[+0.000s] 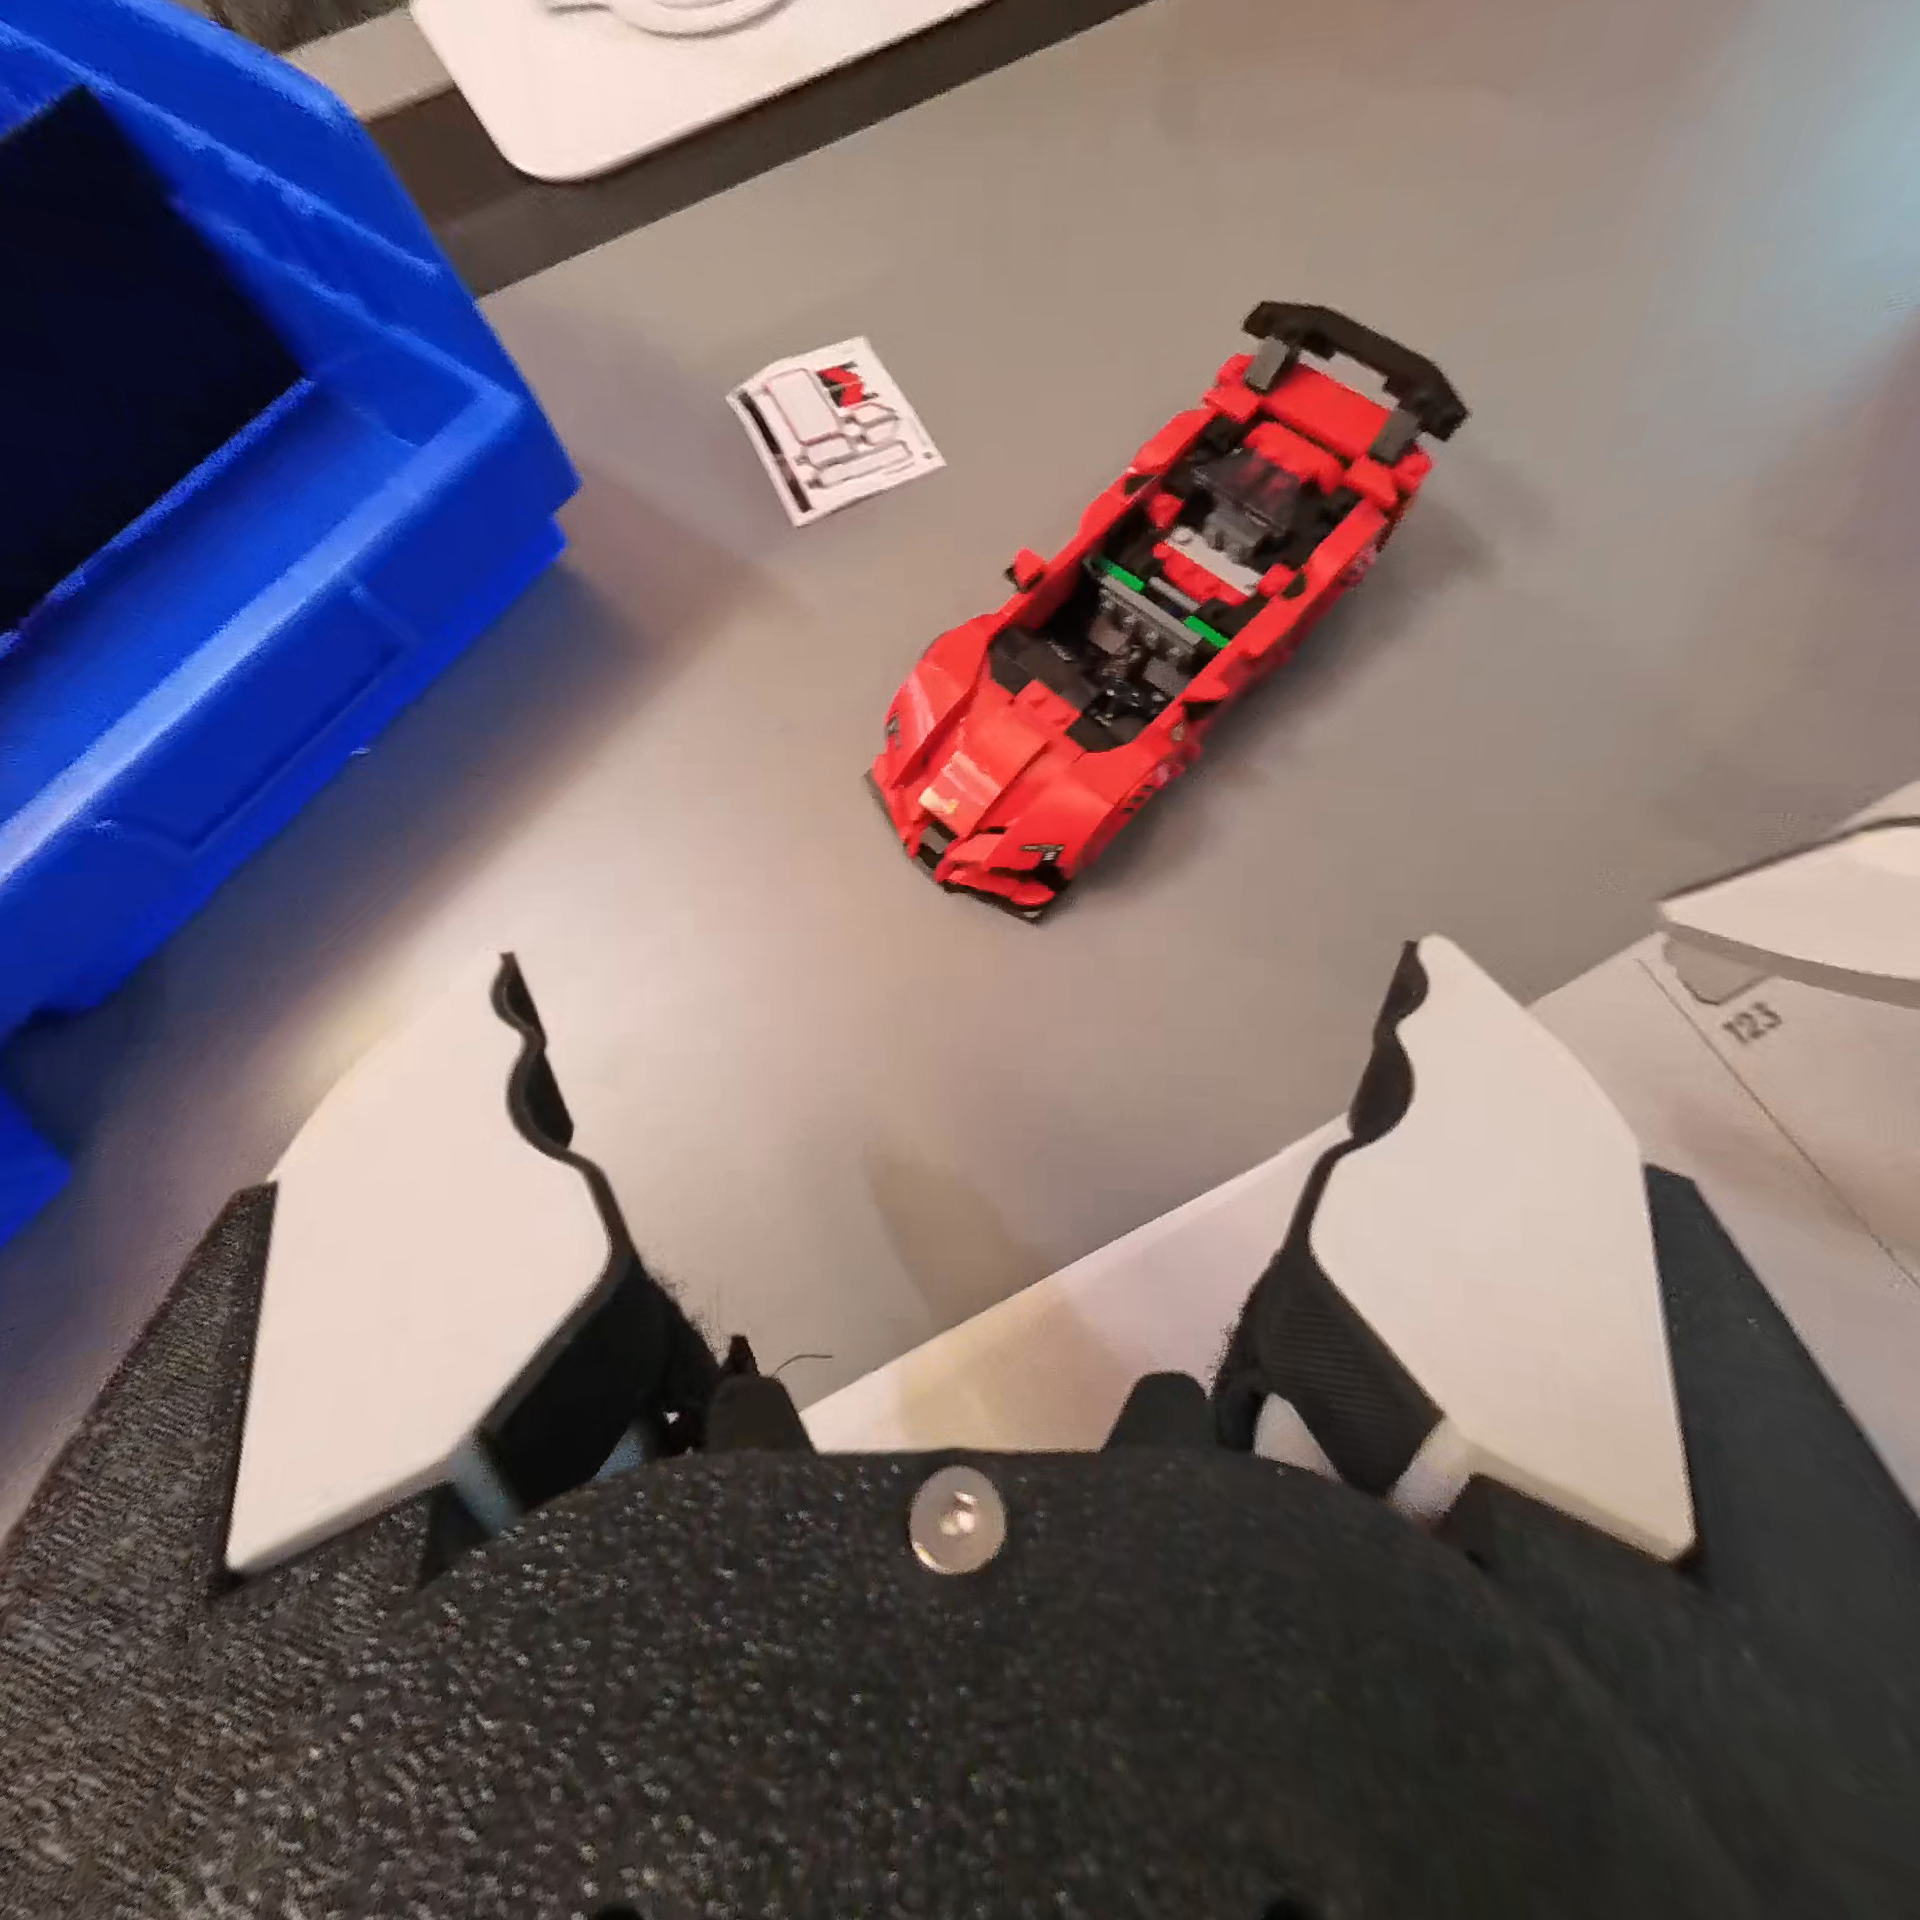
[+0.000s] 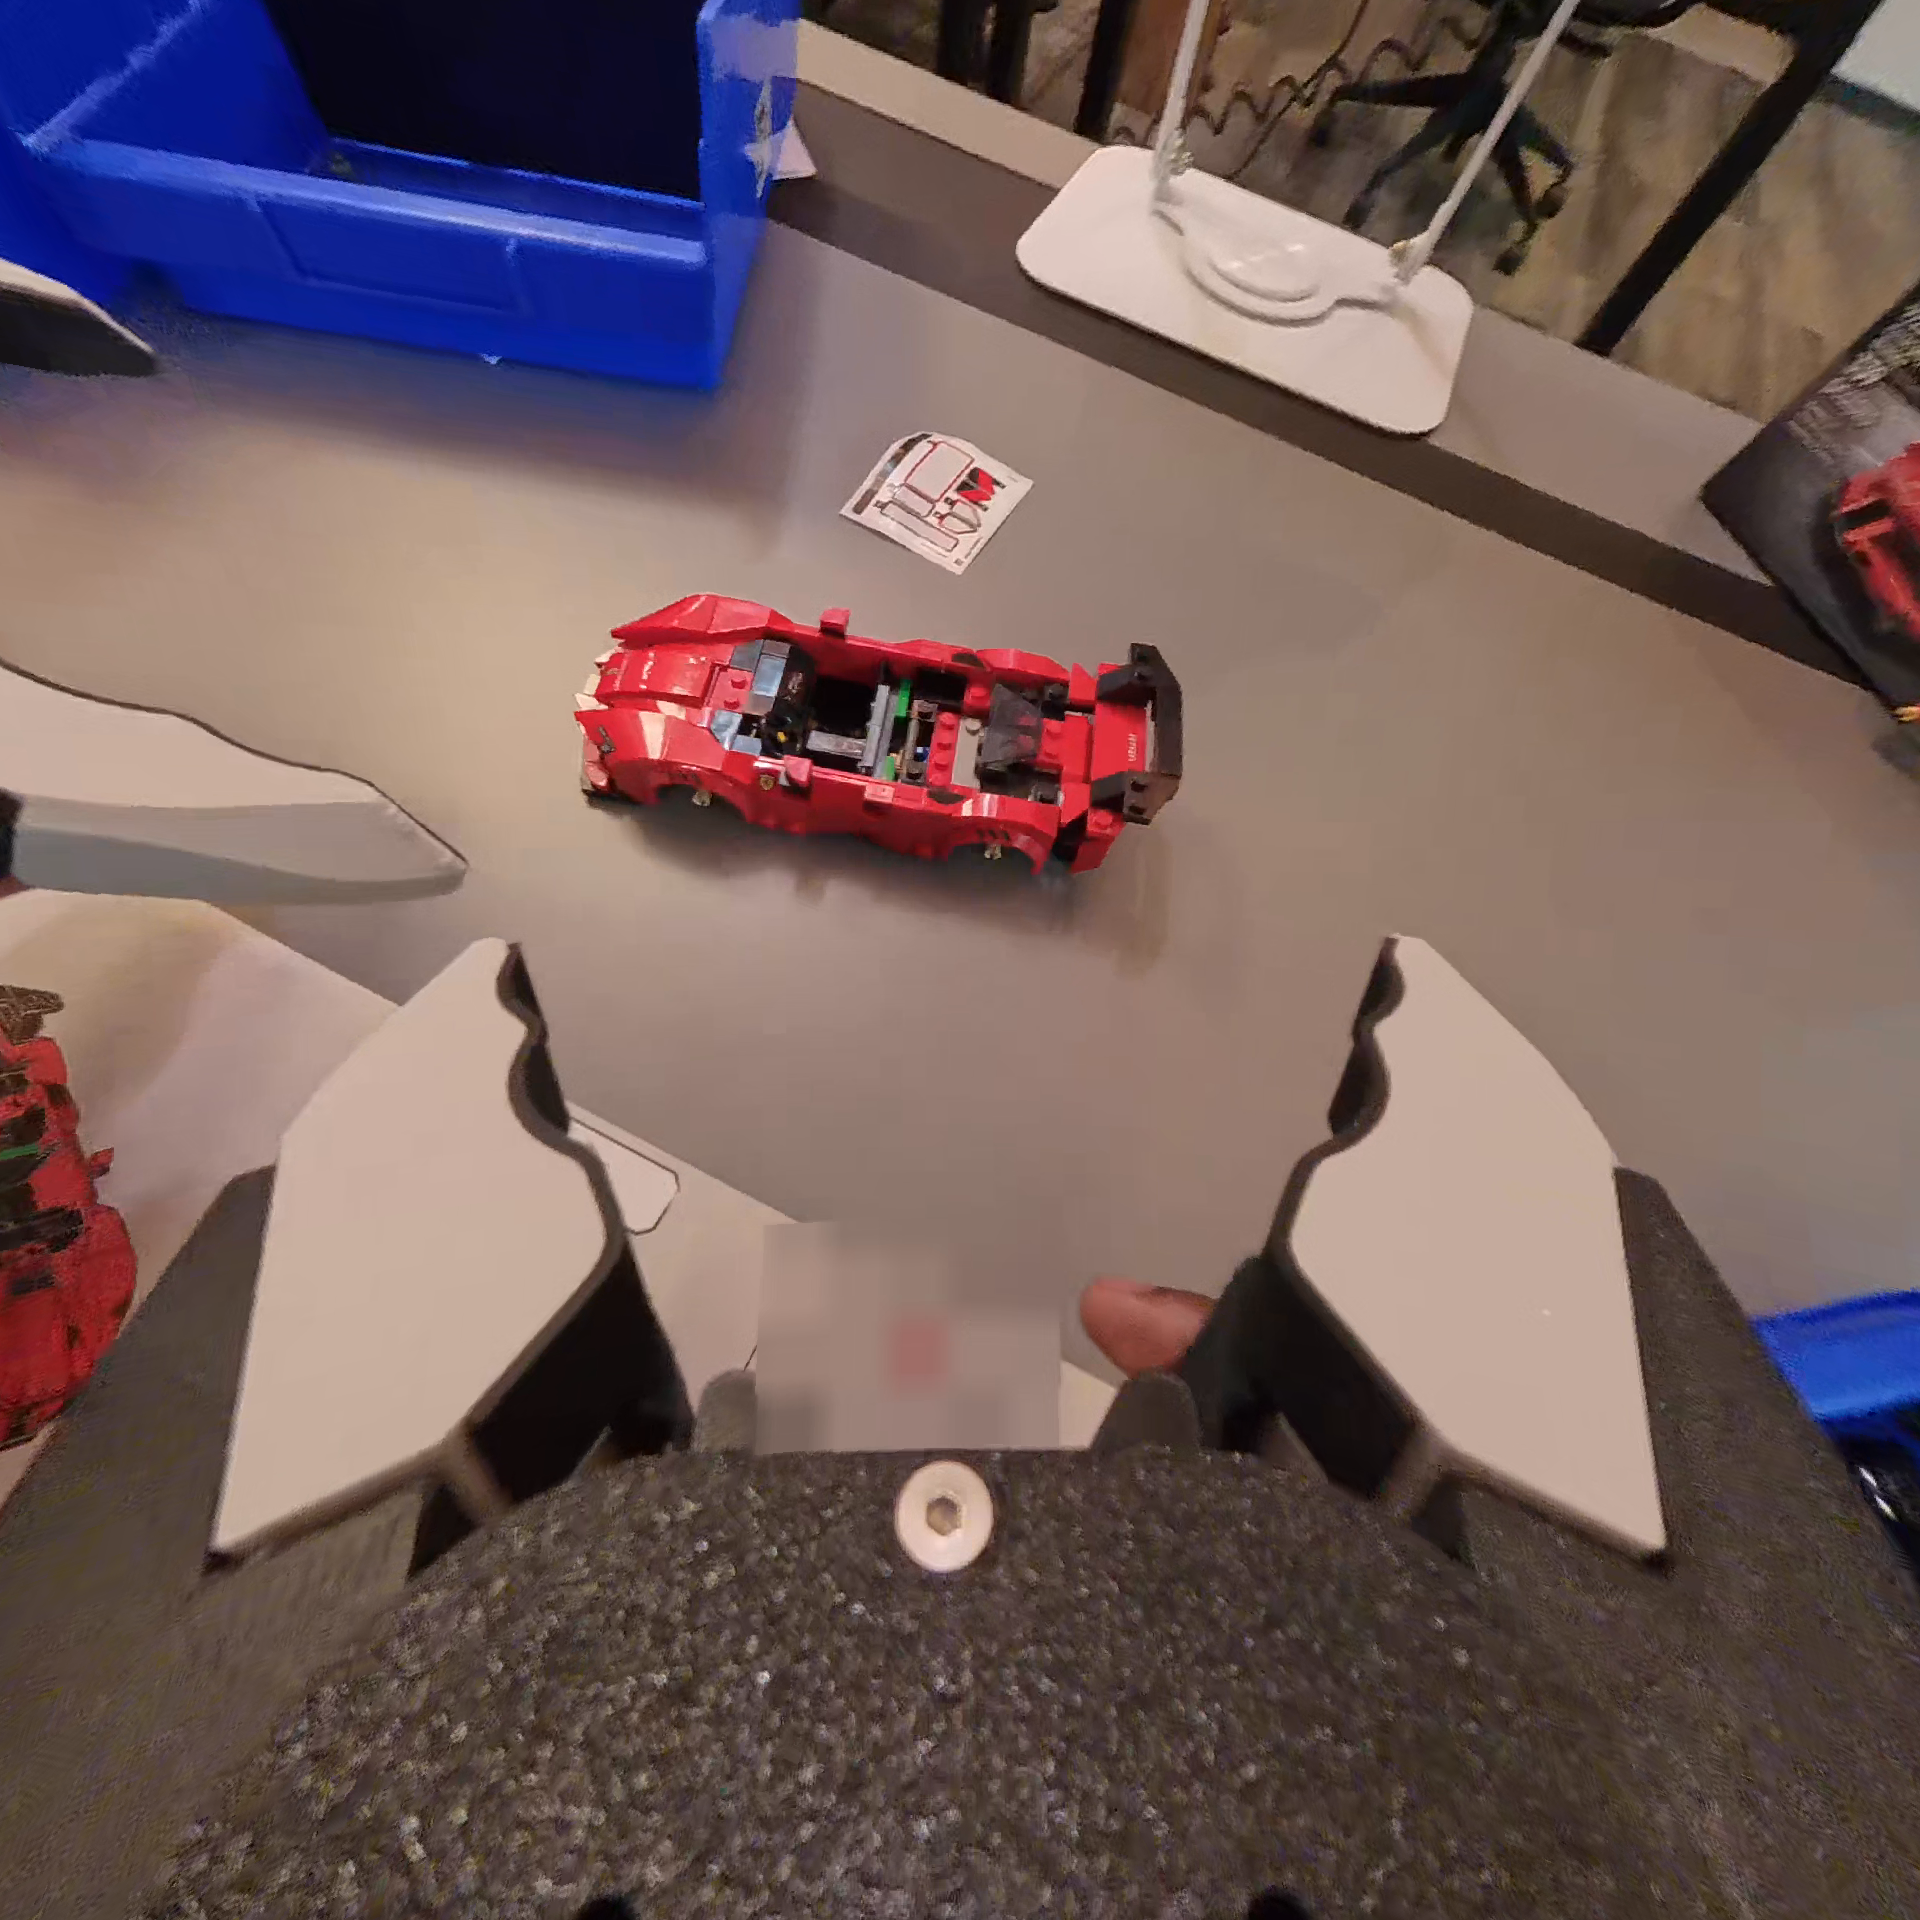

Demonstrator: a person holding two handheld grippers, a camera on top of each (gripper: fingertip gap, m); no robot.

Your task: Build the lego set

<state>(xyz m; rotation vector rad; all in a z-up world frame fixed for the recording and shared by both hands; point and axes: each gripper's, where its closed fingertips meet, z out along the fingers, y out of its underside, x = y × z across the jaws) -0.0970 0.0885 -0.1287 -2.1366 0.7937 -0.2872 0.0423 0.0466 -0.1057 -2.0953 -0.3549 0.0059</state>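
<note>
A red lego car [image 1: 1143, 613] with a black rear wing, an open roofless cockpit and no wheels sits on the grey table. It also shows in the right wrist view [image 2: 883, 738], nose to the left. My left gripper [image 1: 961, 977] is open and empty, just short of the car's nose. My right gripper [image 2: 945, 956] is open and empty, short of the car's side. The left gripper's white fingers [image 2: 208, 831] show at the left edge of the right wrist view.
A blue bin [image 1: 208, 520] stands at the left, also in the right wrist view [image 2: 416, 187]. A small sticker sheet [image 1: 836, 431] lies beyond the car. An open instruction booklet [image 1: 1662, 1143] lies near me. A white lamp base [image 2: 1247, 281] and the set's box [image 2: 1849, 520] stand at the far right.
</note>
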